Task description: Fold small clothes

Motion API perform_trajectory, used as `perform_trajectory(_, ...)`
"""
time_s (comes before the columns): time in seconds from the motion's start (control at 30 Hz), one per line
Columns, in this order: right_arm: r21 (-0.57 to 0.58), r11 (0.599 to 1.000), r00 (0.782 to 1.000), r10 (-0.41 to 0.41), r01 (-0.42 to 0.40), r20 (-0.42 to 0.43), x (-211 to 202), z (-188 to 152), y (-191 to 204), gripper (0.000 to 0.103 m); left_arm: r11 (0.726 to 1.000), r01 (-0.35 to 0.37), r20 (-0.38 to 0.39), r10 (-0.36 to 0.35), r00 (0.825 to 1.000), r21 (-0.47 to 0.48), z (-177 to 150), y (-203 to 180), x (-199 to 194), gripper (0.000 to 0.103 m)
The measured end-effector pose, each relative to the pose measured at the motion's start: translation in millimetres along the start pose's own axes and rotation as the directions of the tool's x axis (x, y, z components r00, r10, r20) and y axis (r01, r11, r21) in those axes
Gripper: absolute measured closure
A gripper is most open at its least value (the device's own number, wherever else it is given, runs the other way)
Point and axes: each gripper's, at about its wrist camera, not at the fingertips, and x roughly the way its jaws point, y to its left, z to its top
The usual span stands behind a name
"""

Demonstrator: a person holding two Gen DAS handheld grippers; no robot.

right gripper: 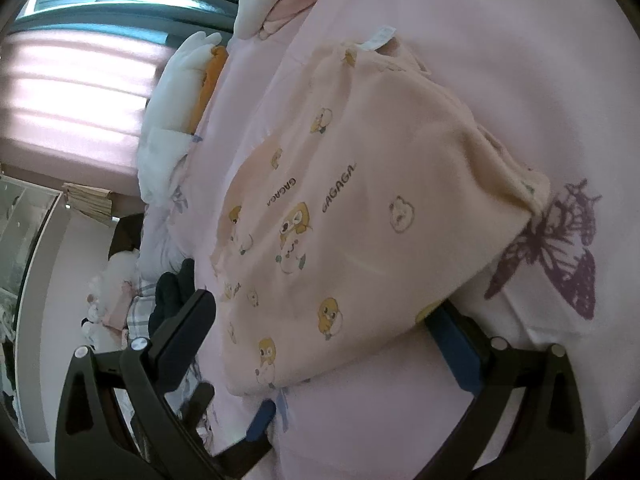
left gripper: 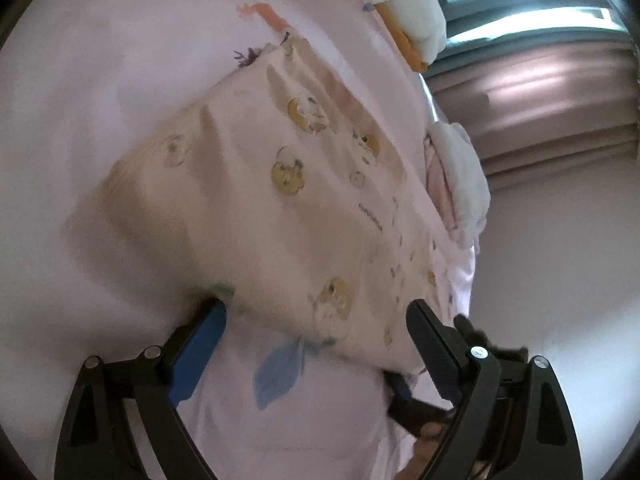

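Mid-fold on the duck-print garment (left gripper: 280, 184), lying flat on the pink bedsheet (left gripper: 100, 80).

Left gripper (left gripper: 316, 316) spread wide at the garment's near edge, holding nothing; right gripper (right gripper: 324, 304) also wide, straddling that hem. Probably next: pinch hem, fold away. Plenty of bare sheet beyond; clothes pile (right gripper: 176, 92) near the bed edge.

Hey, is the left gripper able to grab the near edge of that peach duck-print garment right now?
Probably yes. The left gripper is open, its fingers straddling the peach garment's near edge on the pink sheet, with nothing in between.
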Motion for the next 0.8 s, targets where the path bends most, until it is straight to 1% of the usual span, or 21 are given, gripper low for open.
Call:
perform_trajectory(0.1,-0.014,1.000,1.000,0.009,-0.009,0.005,4.1,4.1,3.7,0.000,0.999,0.043,0.031,-0.043,0.999,0.001,8.9,-3.9,3.2,0.013)
perform_trajectory(0.2,0.002,0.999,0.999,0.049,-0.049,0.017,12.2,12.4,5.6,0.000,0.998,0.046,0.100,-0.042,0.994,-0.031,18.0,-2.7,7.9,0.013)
perform_trajectory(0.3,0.008,0.998,0.997,0.070,-0.070,0.018,20.9,22.4,8.4,0.000,1.000,0.021,0.173,-0.018,0.985,-0.016,27.7,-7.4,16.9,0.013)
perform_trajectory(0.4,0.020,0.997,0.996,0.070,-0.072,0.053,27.8,29.7,11.7,0.000,1.000,-0.010,0.234,0.007,0.972,0.012,30.0,-13.6,22.0,0.013)
perform_trajectory(0.47,0.007,0.998,0.996,0.061,-0.062,0.070,32.4,32.8,14.9,0.001,0.998,-0.053,0.270,0.043,0.962,0.028,33.6,-15.8,28.3,0.013)
perform_trajectory(0.5,-0.001,0.999,0.995,0.040,-0.040,0.087,35.9,34.3,16.9,0.004,0.997,-0.072,0.277,0.063,0.959,0.021,37.0,-15.8,32.4,0.013)
perform_trajectory(0.53,-0.006,1.000,0.995,0.024,-0.024,0.100,37.2,35.1,17.9,0.015,0.996,-0.090,0.276,0.081,0.958,0.021,39.4,-17.7,35.8,0.014)
perform_trajectory(0.57,-0.007,1.000,0.991,0.003,-0.002,0.133,37.2,34.8,18.0,0.023,0.993,-0.111,0.268,0.098,0.959,0.033,40.6,-20.2,39.2,0.018)
perform_trajectory(0.6,0.007,1.000,0.986,-0.031,0.030,0.163,38.9,34.9,13.8,0.044,0.989,-0.142,0.264,0.126,0.956,0.041,41.7,-21.1,41.2,0.024)
perform_trajectory(0.63,0.007,0.999,0.986,-0.052,0.052,0.158,42.8,36.0,10.1,0.066,0.982,-0.183,0.274,0.165,0.947,0.040,40.3,-17.9,41.0,0.043)
perform_trajectory(0.67,0.003,0.997,0.985,-0.073,0.074,0.156,45.5,37.4,6.4,0.078,0.976,-0.215,0.284,0.197,0.938,0.034,39.6,-14.5,40.5,0.063)
perform_trajectory(0.7,0.012,0.997,0.984,-0.079,0.078,0.160,46.9,38.2,-0.9,0.091,0.970,-0.242,0.290,0.225,0.930,0.024,38.9,-9.1,38.5,0.073)
perform_trajectory(0.73,0.019,0.999,0.985,-0.052,0.050,0.162,45.8,38.5,-4.2,0.092,0.966,-0.257,0.289,0.244,0.926,0.007,39.9,-4.1,36.7,0.085)
perform_trajectory(0.77,0.021,0.999,0.987,-0.035,0.032,0.159,44.1,39.2,-4.9,0.090,0.968,-0.250,0.279,0.242,0.929,-0.009,41.7,-1.0,35.3,0.089)
perform_trajectory(0.8,0.019,0.999,0.987,-0.044,0.042,0.157,43.4,39.7,-4.4,0.091,0.975,-0.221,0.266,0.222,0.938,-0.036,42.9,4.1,31.7,0.092)
